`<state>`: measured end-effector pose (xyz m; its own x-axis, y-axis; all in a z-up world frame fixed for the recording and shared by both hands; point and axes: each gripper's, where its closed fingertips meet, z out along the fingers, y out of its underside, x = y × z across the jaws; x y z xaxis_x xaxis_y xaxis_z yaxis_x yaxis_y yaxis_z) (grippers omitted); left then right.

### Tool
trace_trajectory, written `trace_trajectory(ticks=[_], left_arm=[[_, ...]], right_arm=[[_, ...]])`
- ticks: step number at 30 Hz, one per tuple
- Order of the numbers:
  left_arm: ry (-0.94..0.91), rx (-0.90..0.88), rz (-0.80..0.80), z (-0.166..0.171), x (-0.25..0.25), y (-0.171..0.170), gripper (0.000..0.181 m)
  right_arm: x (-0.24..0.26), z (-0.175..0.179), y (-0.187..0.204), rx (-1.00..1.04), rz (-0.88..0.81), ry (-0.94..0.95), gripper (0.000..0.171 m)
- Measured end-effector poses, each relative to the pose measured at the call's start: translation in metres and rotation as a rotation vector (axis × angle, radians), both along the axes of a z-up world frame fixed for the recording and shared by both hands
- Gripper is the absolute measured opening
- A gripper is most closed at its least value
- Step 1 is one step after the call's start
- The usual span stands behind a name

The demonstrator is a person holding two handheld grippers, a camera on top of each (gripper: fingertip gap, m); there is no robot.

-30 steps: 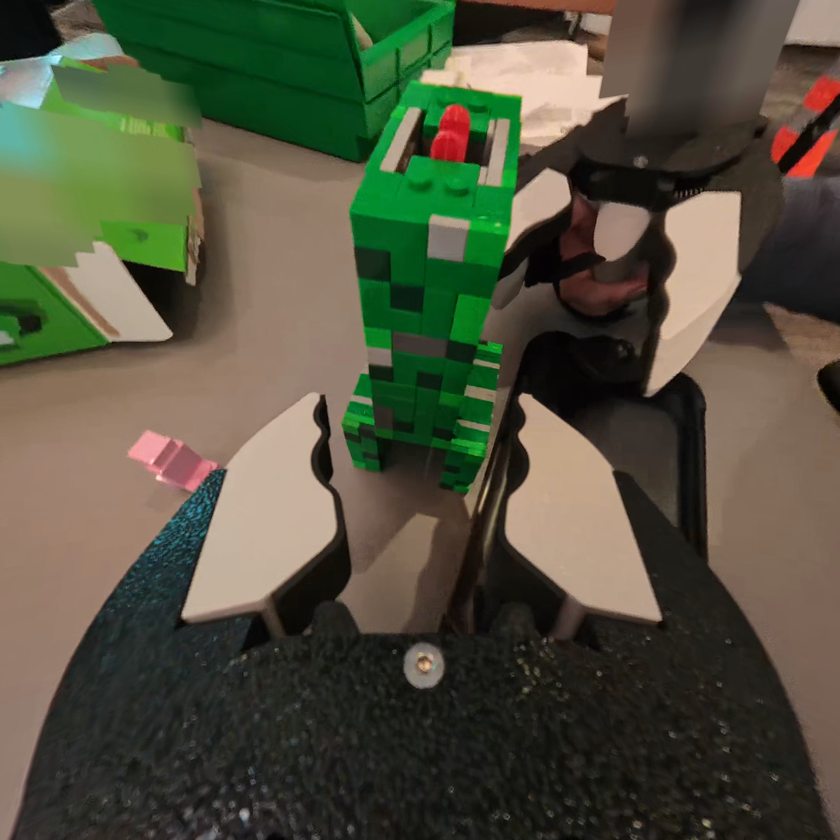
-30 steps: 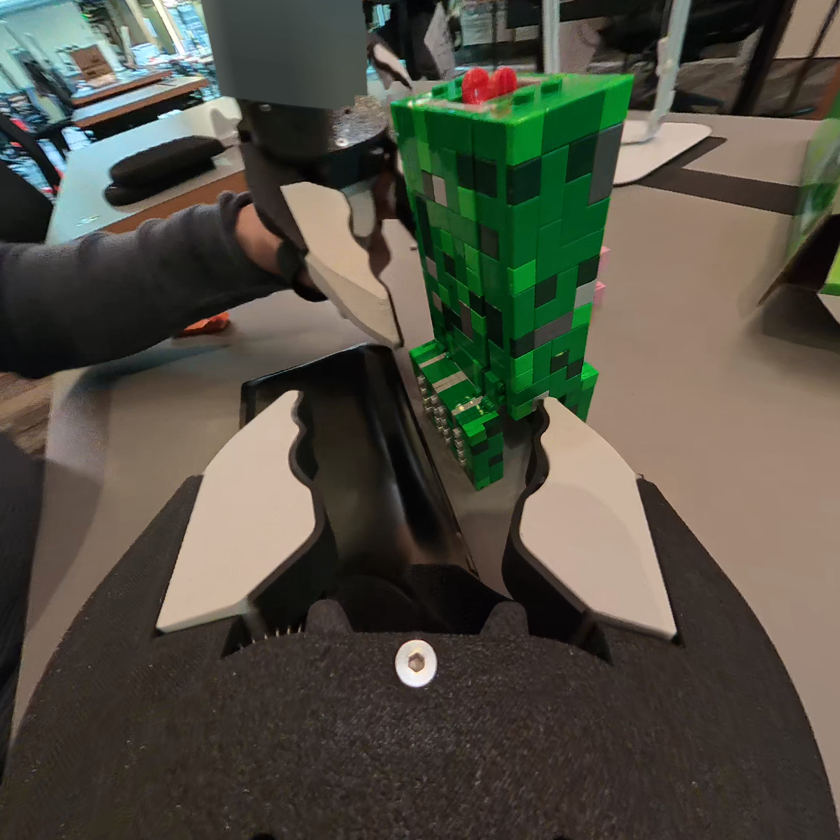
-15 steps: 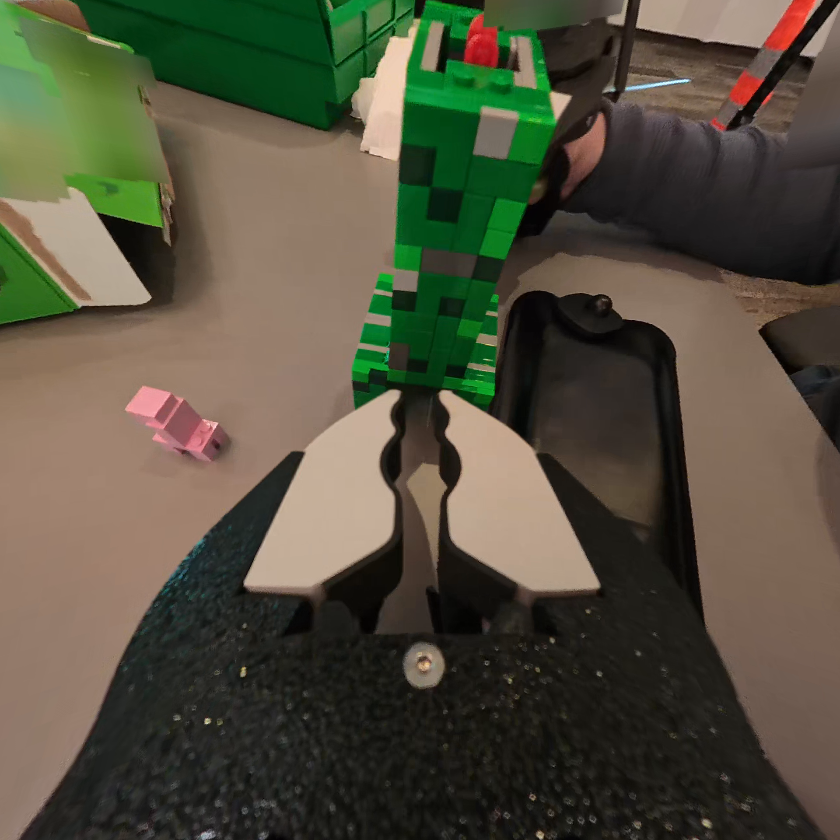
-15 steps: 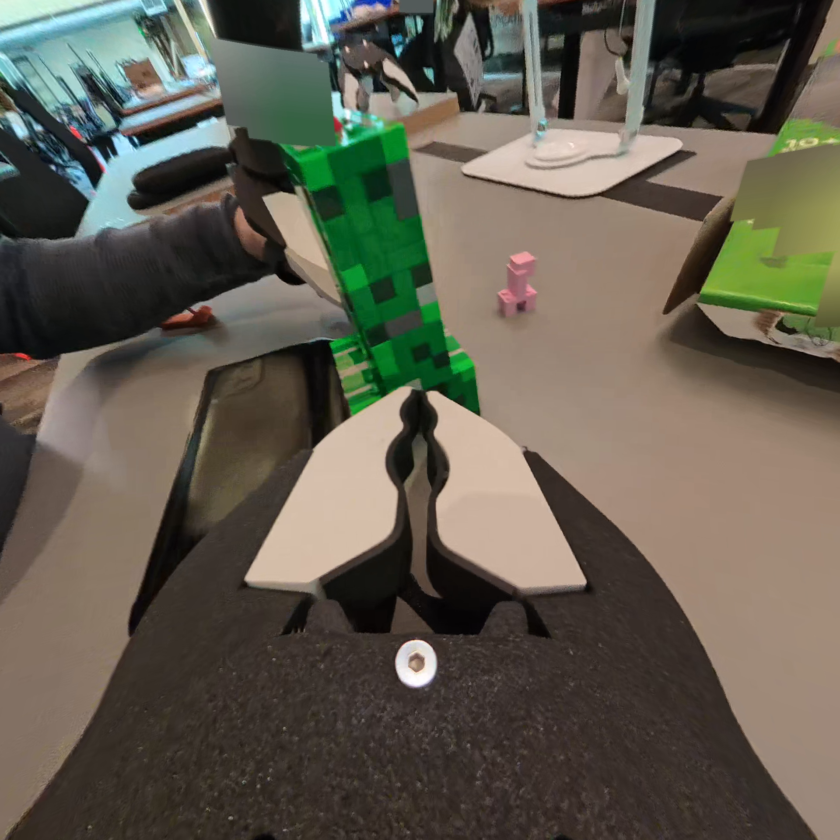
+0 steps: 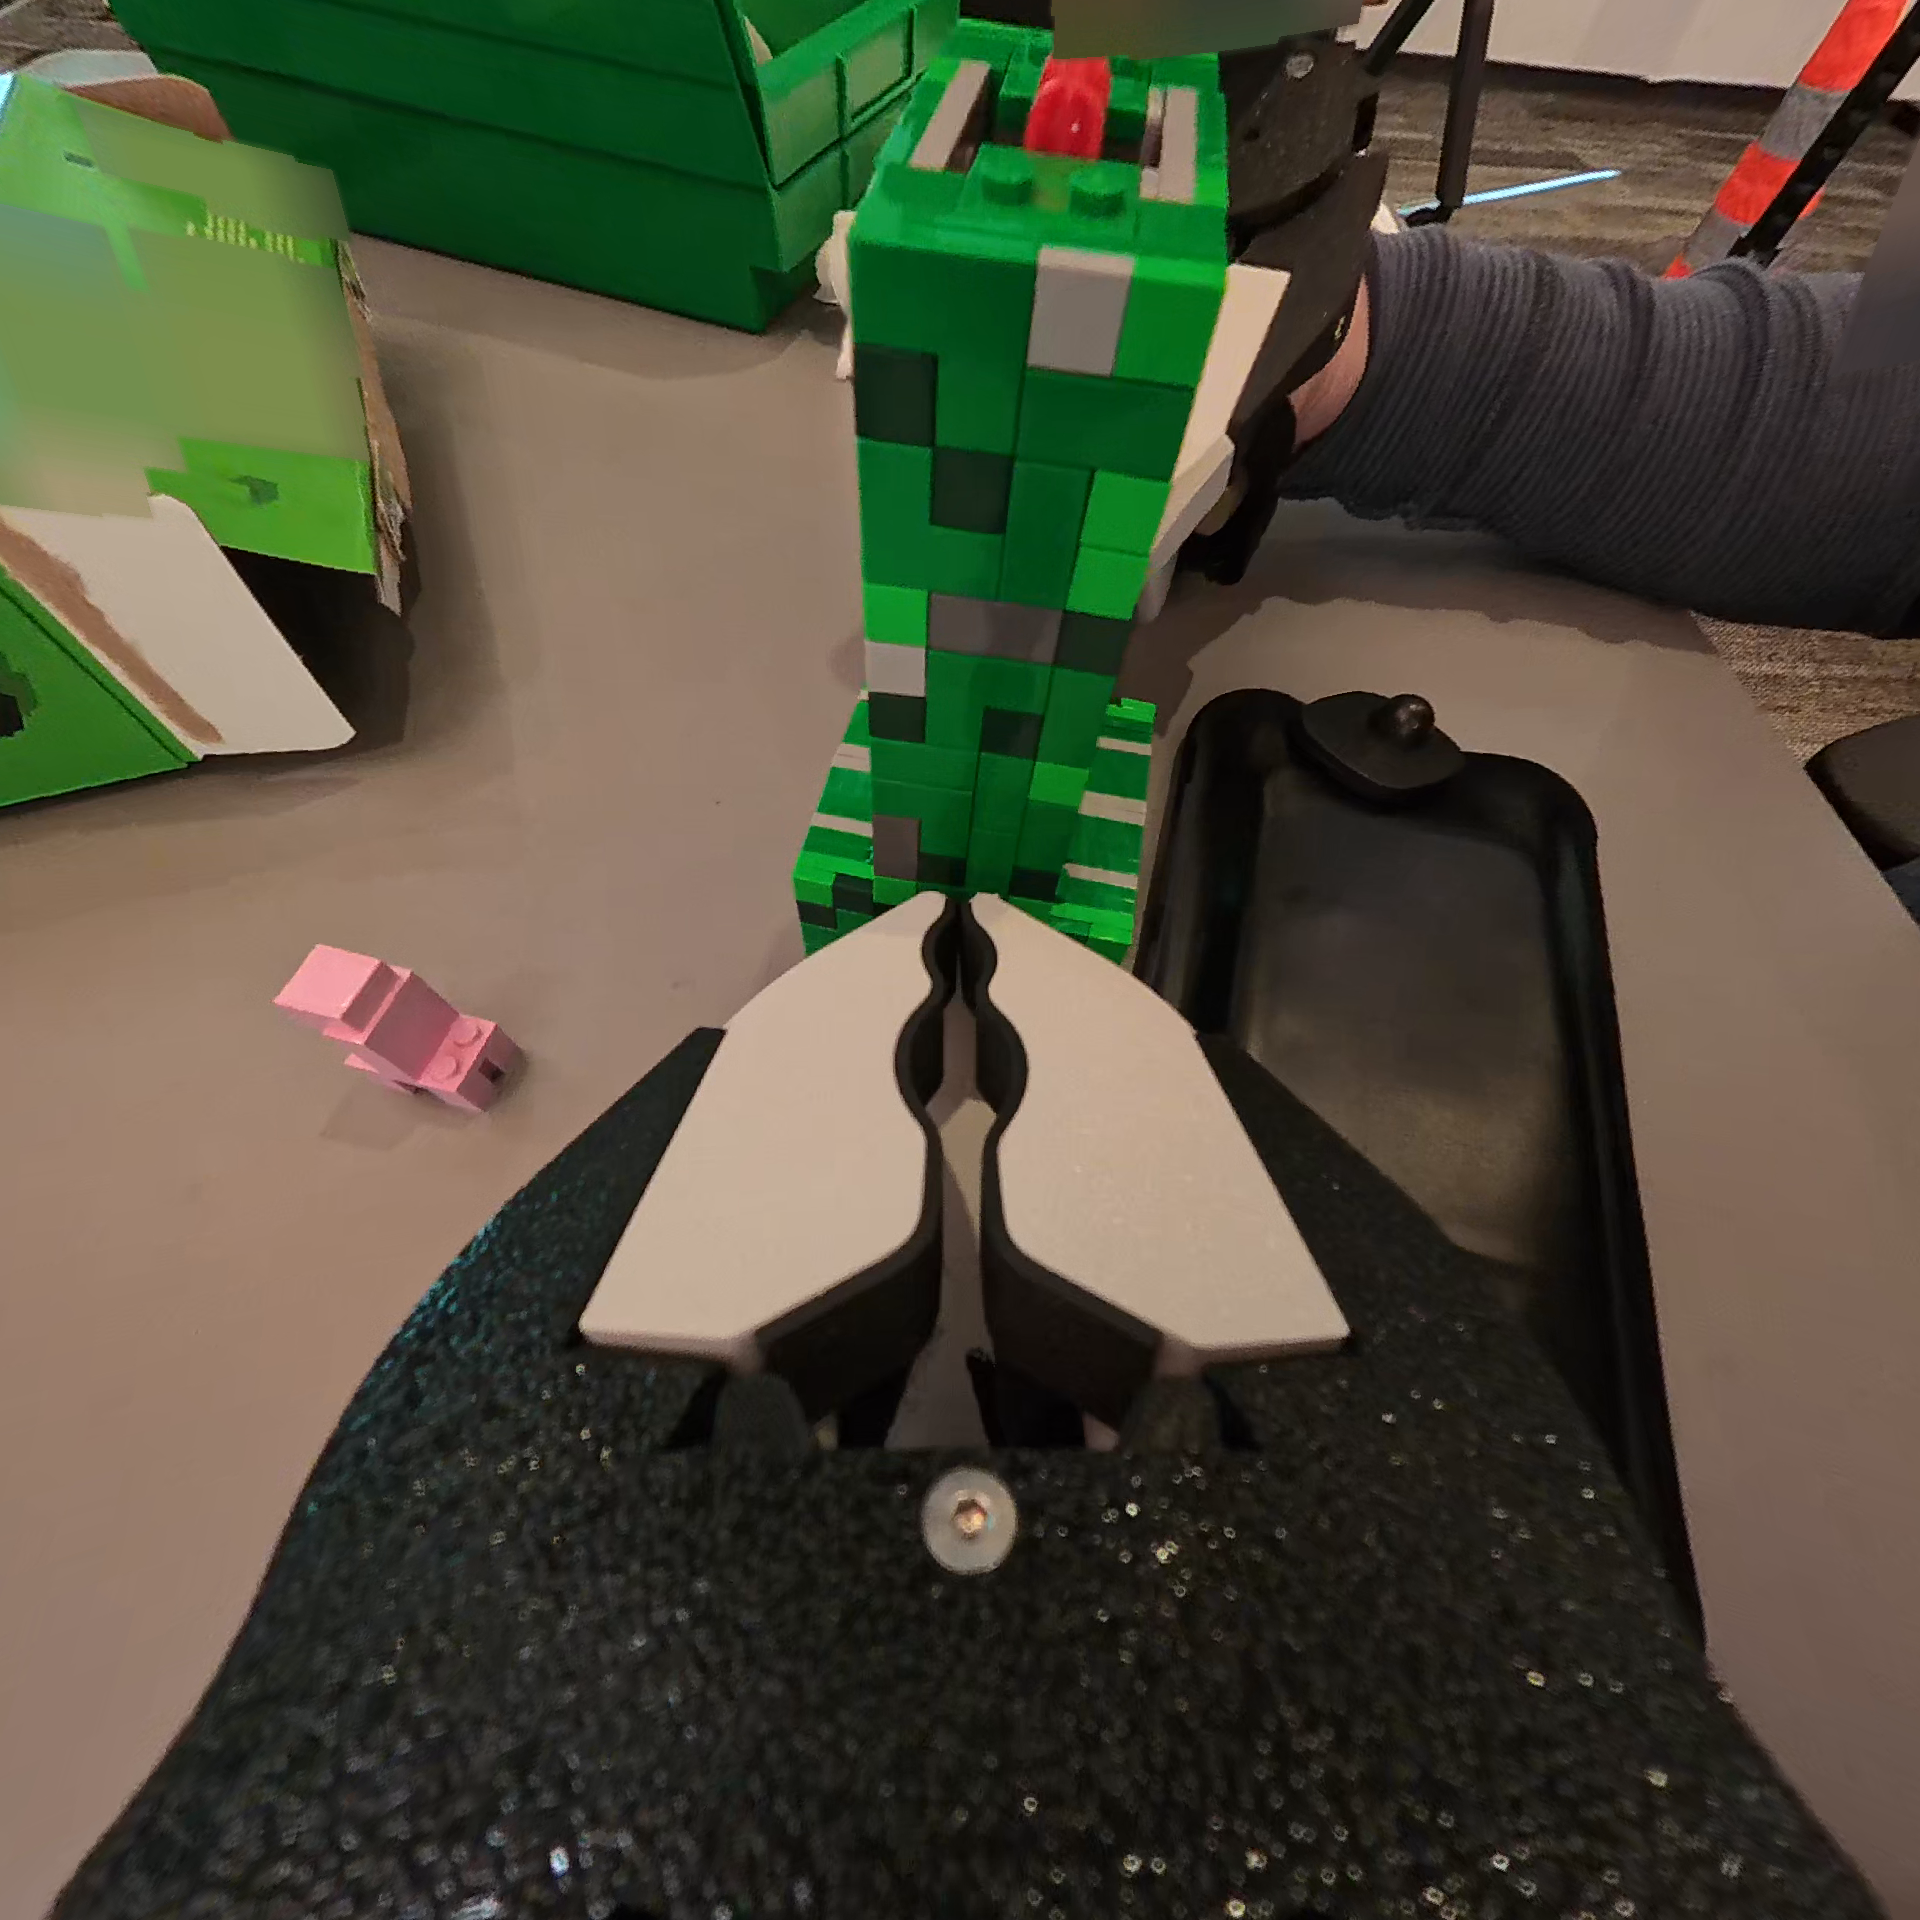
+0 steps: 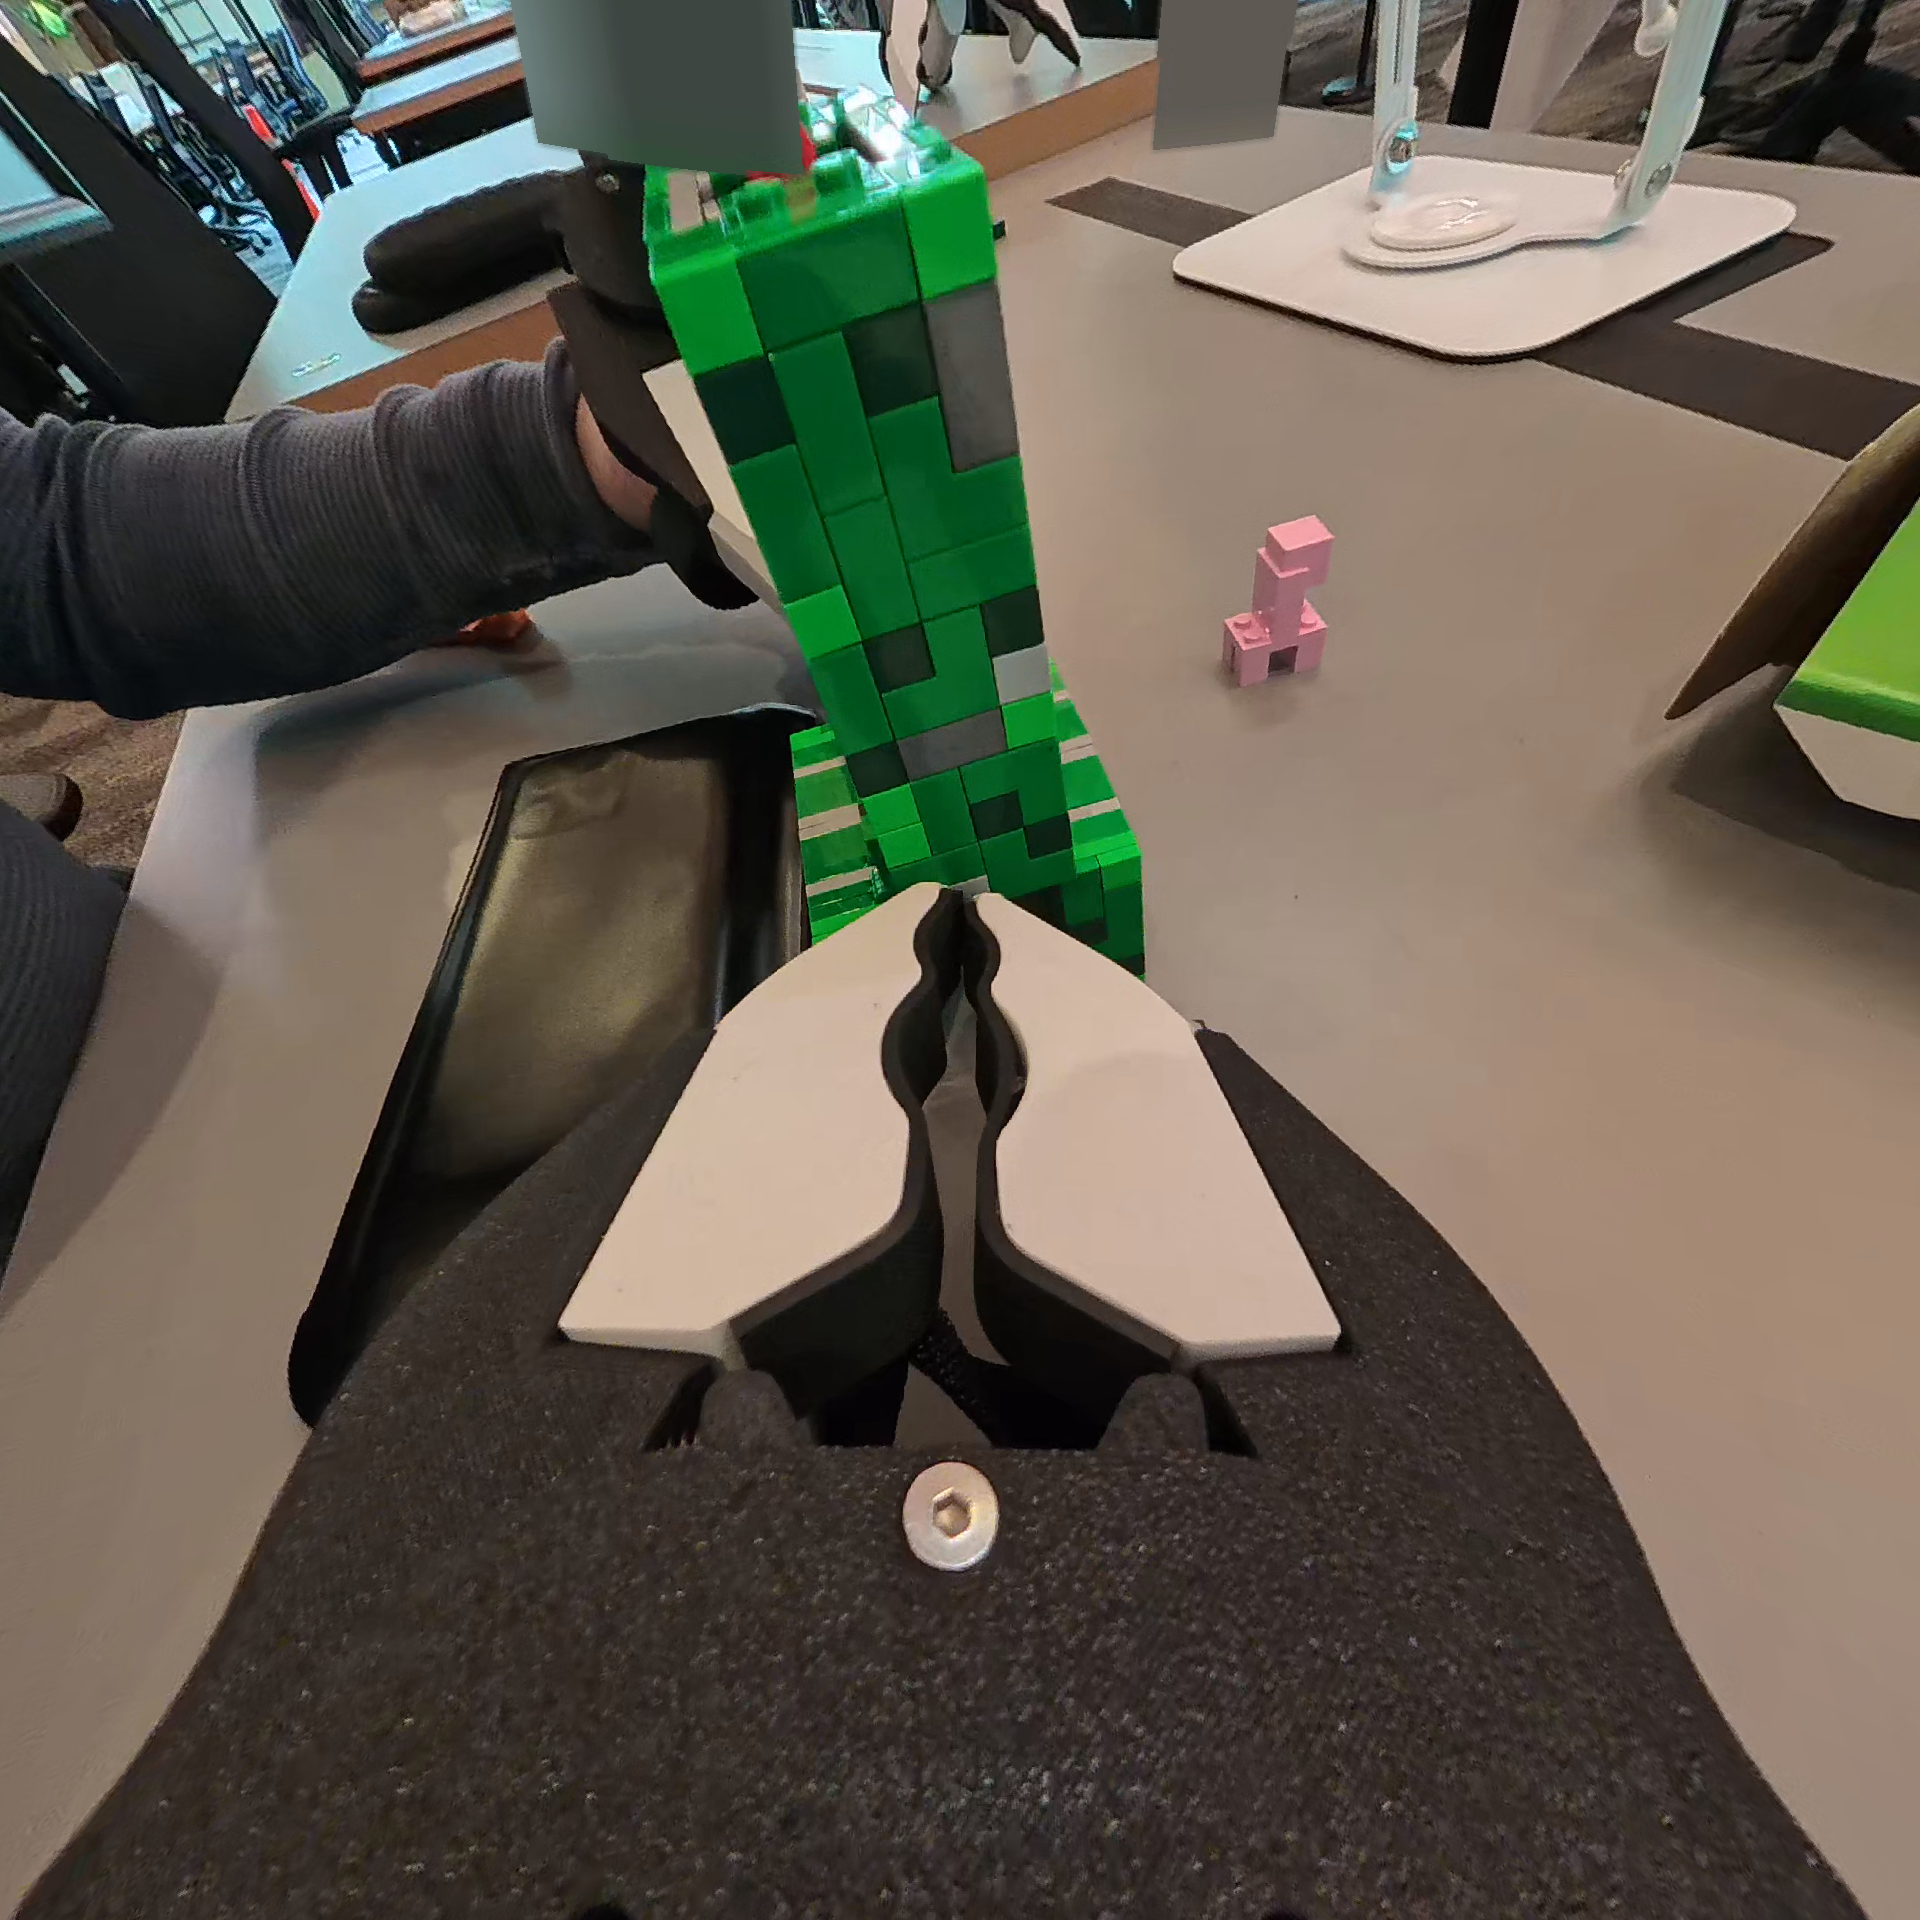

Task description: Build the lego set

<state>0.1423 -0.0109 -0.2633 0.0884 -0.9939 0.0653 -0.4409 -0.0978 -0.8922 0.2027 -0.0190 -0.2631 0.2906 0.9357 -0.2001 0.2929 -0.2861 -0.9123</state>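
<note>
A tall green brick figure (image 5: 997,499) with grey and dark patches stands upright on the grey table. A red piece (image 5: 1065,99) sits in its open top. My left gripper (image 5: 958,914) is shut and empty, its tips just in front of the figure's feet. My right gripper (image 6: 961,904) is also shut and empty, at the feet on the opposite side of the figure (image 6: 894,540). In each view the other gripper shows behind the figure, mostly hidden. A small pink brick animal (image 5: 400,1029) stands apart on the table and also shows in the right wrist view (image 6: 1280,608).
A black tray (image 5: 1382,987) lies right beside the figure and also shows in the right wrist view (image 6: 582,935). A green cardboard box (image 5: 208,416) and green bins (image 5: 520,135) stand at the left and back. A white stand base (image 6: 1486,249) is farther off. A person's dark sleeve (image 5: 1610,436) reaches in. My hands' fingertips stand some 7 centimetres from each other. It is some 11 centimetres from my left tips to the small pink brick animal (image 5: 400,1029).
Both grippers were open beside the figure one second ago. They have shut empty and now sit in front of its feet. The figure has not moved.
</note>
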Motion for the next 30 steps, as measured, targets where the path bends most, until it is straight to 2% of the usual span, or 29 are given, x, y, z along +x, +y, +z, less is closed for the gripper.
trace_trajectory(ticks=[10, 15, 23, 25, 29, 30], left_arm=[[0.041, 0.008, -0.014, -0.008, 0.0, -0.002, 0.0], [0.14, 0.021, -0.046, -0.03, 0.007, -0.009, 0.0], [0.139, -0.017, 0.024, -0.021, -0.012, -0.002, 0.0], [0.08, -0.002, 0.064, -0.01, -0.017, 0.002, 0.0], [-0.091, 0.0, 0.067, 0.01, -0.004, -0.001, 0.065], [-0.09, -0.005, 0.048, 0.01, 0.0, -0.003, 0.071]], right_arm=[[-0.001, 0.0, 0.0, -0.009, -0.002, 0.007, 0.0], [-0.005, -0.003, 0.001, -0.007, -0.005, -0.02, 0.0], [-0.004, -0.002, 0.001, 0.004, -0.012, -0.013, 0.0], [-0.004, -0.001, 0.001, 0.01, -0.014, -0.011, 0.0], [-0.004, -0.001, 0.001, 0.004, -0.012, -0.008, 0.0], [-0.004, -0.001, 0.001, 0.003, -0.01, -0.009, 0.0]])
